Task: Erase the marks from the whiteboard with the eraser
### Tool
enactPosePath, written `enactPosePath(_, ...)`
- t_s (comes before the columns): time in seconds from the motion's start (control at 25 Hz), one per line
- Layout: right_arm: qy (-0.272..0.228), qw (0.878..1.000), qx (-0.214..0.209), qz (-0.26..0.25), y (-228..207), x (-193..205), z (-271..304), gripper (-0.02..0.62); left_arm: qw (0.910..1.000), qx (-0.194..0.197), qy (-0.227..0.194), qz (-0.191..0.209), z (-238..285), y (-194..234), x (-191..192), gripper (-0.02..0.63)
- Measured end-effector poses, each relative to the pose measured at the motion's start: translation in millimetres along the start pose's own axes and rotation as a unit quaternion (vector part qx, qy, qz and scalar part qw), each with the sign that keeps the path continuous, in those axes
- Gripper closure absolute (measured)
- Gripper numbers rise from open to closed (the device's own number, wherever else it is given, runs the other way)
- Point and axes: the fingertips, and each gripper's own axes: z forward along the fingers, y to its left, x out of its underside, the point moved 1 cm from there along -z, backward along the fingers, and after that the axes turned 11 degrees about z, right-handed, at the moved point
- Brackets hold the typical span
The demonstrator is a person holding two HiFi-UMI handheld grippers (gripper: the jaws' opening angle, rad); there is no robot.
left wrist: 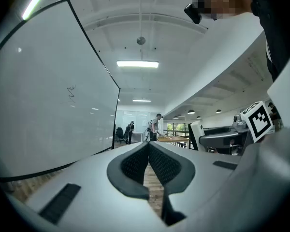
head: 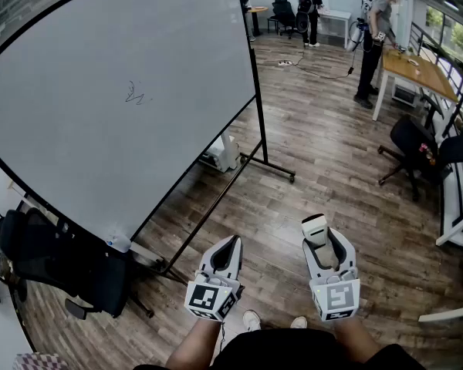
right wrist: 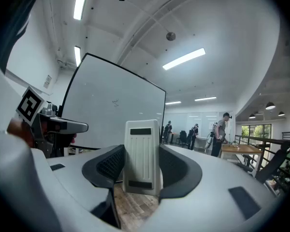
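Wood-plank office floor throughout. Ahead and left: large white whiteboard on black rolling stand, bearing small dark scribble, well apart from both tongs. Near its base: black office chair and black foot bar, likely to hamper approach. Right tongs clamped on white ribbed plastic eraser; judged light, rigid, somewhat slick; gripped across its flat sides. Left tongs closed together, empty.
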Motion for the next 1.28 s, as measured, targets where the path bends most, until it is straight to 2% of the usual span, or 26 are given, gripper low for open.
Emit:
enactPosePath(0.2,-0.009,1.0,-0.006,-0.008,9,-6,-4,0.351,1.0,0.0,0.003,-0.005,-8,-2,1,0.588)
enactPosePath(0.48,0.002,1.0,-0.008,-0.017,31,-3,1,0.351,0.9996,-0.028,0.002,-0.012,-24,25,3,0.588)
enactPosePath(0.6,0.002,1.0,0.009,-0.002,32,2,6,0.351,0.9994,-0.031,0.008,-0.01,-28,37,7,0.588)
enactPosePath(0.76,-0.017,0.999,0.011,0.026,44,-3,15,0.351,0.9993,-0.034,0.016,-0.004,-37,56,15,0.588)
enactPosePath(0.88,-0.022,0.999,0.01,0.035,55,-5,24,0.35,0.999,-0.044,0.005,0.0,-46,75,14,0.588)
enactPosePath(1.04,-0.002,1.0,0.001,0.01,77,-2,42,0.35,0.9978,-0.064,-0.013,0.005,-55,102,7,0.588)
enactPosePath(1.28,-0.003,1.0,-0.021,-0.002,94,-9,69,0.35,0.9957,-0.088,-0.026,0.009,-55,127,-10,0.588)
